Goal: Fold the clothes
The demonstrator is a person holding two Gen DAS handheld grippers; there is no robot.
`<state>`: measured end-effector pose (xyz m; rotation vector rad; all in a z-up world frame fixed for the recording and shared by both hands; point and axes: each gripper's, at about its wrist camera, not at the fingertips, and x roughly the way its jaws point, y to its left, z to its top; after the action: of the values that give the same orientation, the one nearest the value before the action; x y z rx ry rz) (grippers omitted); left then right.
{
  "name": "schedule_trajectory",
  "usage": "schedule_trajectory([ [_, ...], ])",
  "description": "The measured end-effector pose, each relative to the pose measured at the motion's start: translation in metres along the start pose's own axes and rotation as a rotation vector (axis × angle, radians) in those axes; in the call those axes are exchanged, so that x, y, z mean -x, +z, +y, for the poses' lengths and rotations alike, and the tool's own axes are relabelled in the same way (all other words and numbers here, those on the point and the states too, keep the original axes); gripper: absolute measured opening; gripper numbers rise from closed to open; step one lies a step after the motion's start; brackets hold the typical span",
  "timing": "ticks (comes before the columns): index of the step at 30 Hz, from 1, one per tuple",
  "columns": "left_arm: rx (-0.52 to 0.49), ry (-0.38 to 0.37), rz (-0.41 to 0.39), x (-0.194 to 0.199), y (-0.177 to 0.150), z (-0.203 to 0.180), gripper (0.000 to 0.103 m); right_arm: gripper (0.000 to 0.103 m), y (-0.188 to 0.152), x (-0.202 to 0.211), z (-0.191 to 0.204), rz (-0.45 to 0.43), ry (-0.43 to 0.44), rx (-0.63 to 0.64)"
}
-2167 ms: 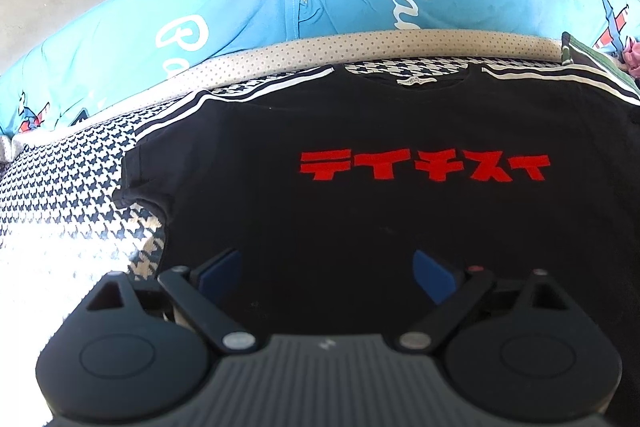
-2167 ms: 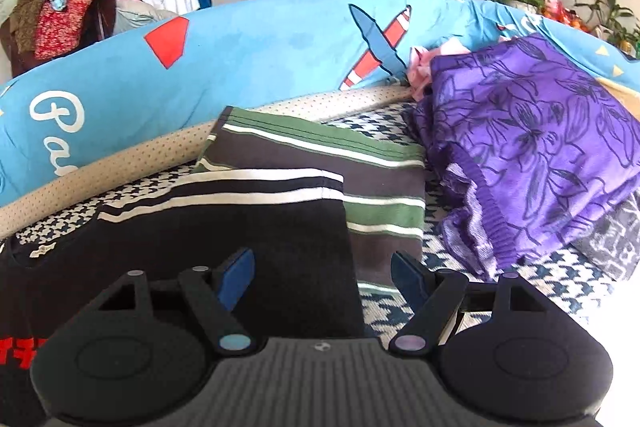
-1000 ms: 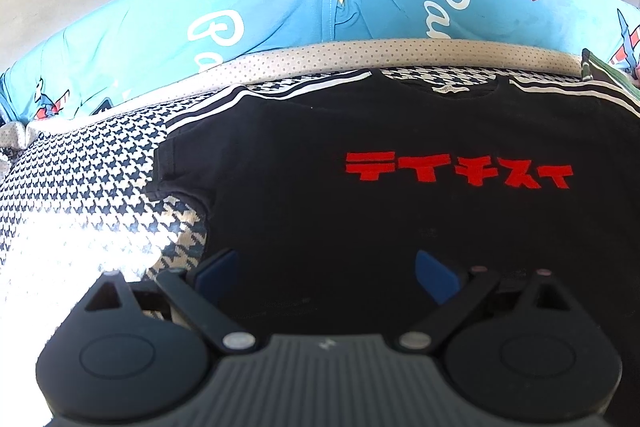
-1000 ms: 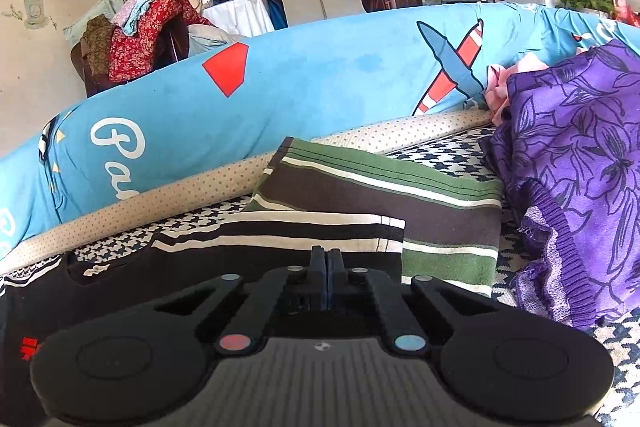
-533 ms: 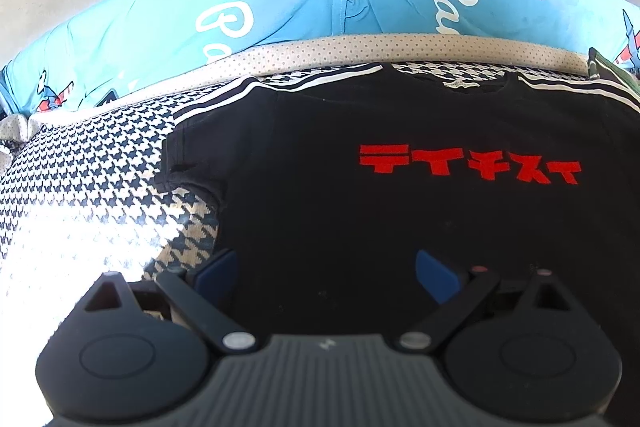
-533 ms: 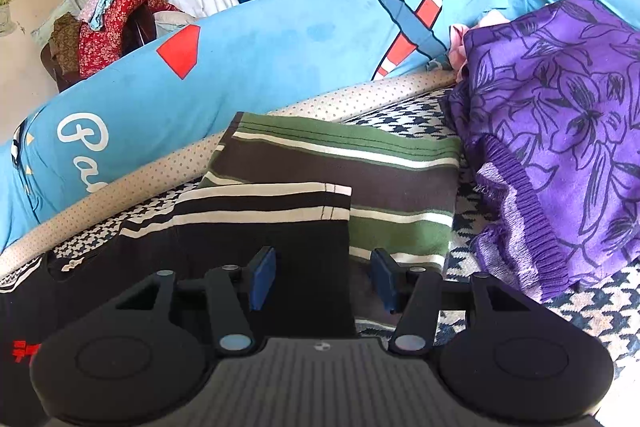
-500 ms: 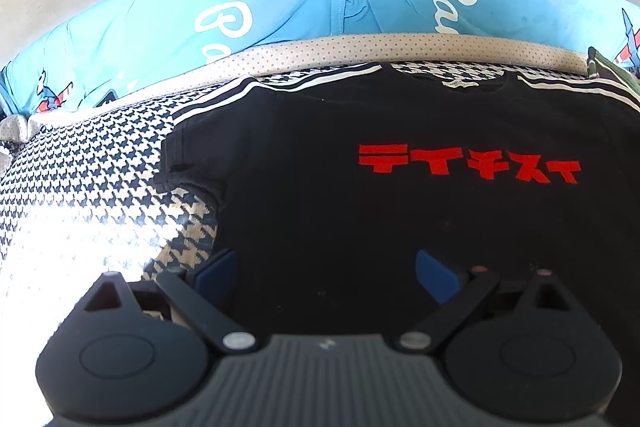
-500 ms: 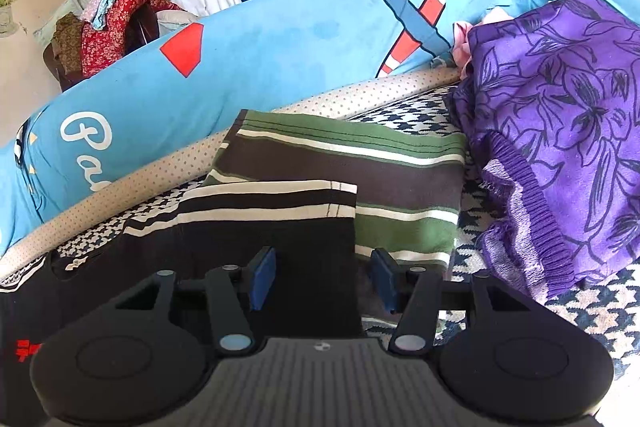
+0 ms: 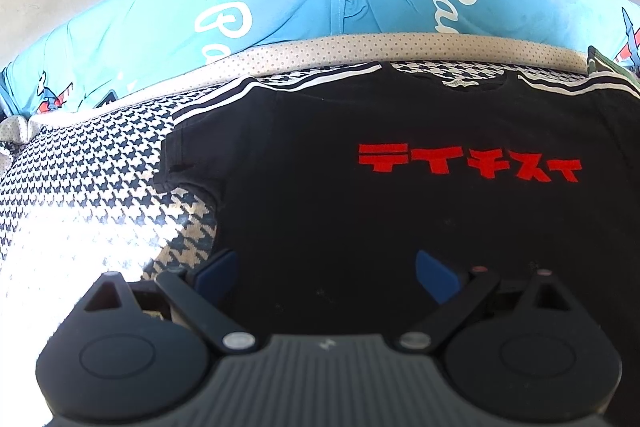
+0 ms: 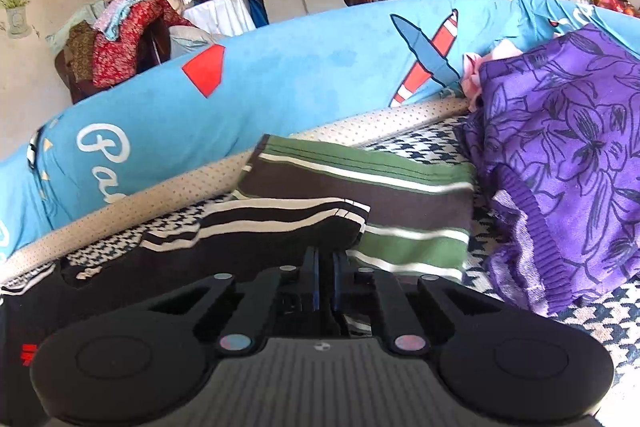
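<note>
A: Where does the black T-shirt (image 9: pixel 400 219) lie?

B: Face up on the houndstooth bed cover (image 9: pixel 92 163), red lettering showing, collar toward the blue bolster (image 9: pixel 280 7). Its left sleeve lies flat and spread out. The right sleeve (image 10: pixel 280 223) is bunched and raised off the cover, partly over the folded green striped garment (image 10: pixel 380 187).

A: And the fingers?

B: The left gripper (image 9: pixel 326 277) has its fingers spread wide over the shirt's lower left side, holding nothing. The right gripper (image 10: pixel 324 279) has its fingers drawn nearly together, with only a thin slit between them. They sit right at the sleeve's edge and look pinched on it, though the cloth in the slit itself is hidden.

A: What could spoil it from here?

B: I'd judge three things. The right grip may have only the top layer of the sleeve, so a pull would slide the layers apart and leave a crooked fold. The sleeve overlaps the striped garment, so a low drag could catch that piece and undo its fold. The purple floral cloth (image 10: pixel 568 155) heaped just beside it could snag too.

A: And the left side?

B: Nothing pins it. If the right side is pulled across, the whole shirt may skid on the cover instead of creasing.
</note>
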<state>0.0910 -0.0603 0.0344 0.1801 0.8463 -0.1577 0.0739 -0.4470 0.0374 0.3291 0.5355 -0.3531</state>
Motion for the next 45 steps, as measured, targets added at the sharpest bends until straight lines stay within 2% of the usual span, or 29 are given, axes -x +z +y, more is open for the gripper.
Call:
schedule_trajectory([
  [12,0.019,0.001,0.000,0.001,-0.003,0.008,0.096,0.008,0.002,0.032,0.076,-0.074,0.210,0.090],
  [18,0.035,-0.001,-0.001,0.001,-0.002,0.013,0.096,0.008,-0.018,0.028,0.119,0.032,0.433,0.152],
  [20,0.042,-0.001,-0.003,0.001,-0.002,0.015,0.096,0.009,-0.019,0.030,0.126,0.014,0.470,0.161],
  [22,0.047,-0.001,-0.005,0.001,-0.002,0.016,0.096,0.010,-0.018,0.035,0.127,-0.026,0.463,0.185],
  [25,0.054,0.006,-0.009,0.001,-0.001,0.018,0.097,0.010,-0.016,0.031,0.120,-0.015,0.415,0.163],
  [30,0.069,0.024,-0.010,-0.001,0.000,0.022,0.099,0.011,-0.023,0.016,0.112,0.090,0.299,0.167],
  [33,0.091,0.028,-0.019,-0.001,0.001,0.027,0.099,0.012,-0.035,0.003,0.116,0.187,0.240,0.190],
  [38,0.118,0.033,-0.047,0.000,0.003,0.037,0.099,0.022,-0.065,-0.016,0.130,0.343,0.153,0.305],
  [41,0.145,0.023,-0.071,-0.001,0.004,0.046,0.100,0.022,-0.071,-0.011,0.139,0.308,0.125,0.389],
  [45,0.187,0.031,-0.100,-0.006,0.009,0.063,0.100,0.023,-0.069,-0.012,0.134,0.312,0.130,0.353],
])
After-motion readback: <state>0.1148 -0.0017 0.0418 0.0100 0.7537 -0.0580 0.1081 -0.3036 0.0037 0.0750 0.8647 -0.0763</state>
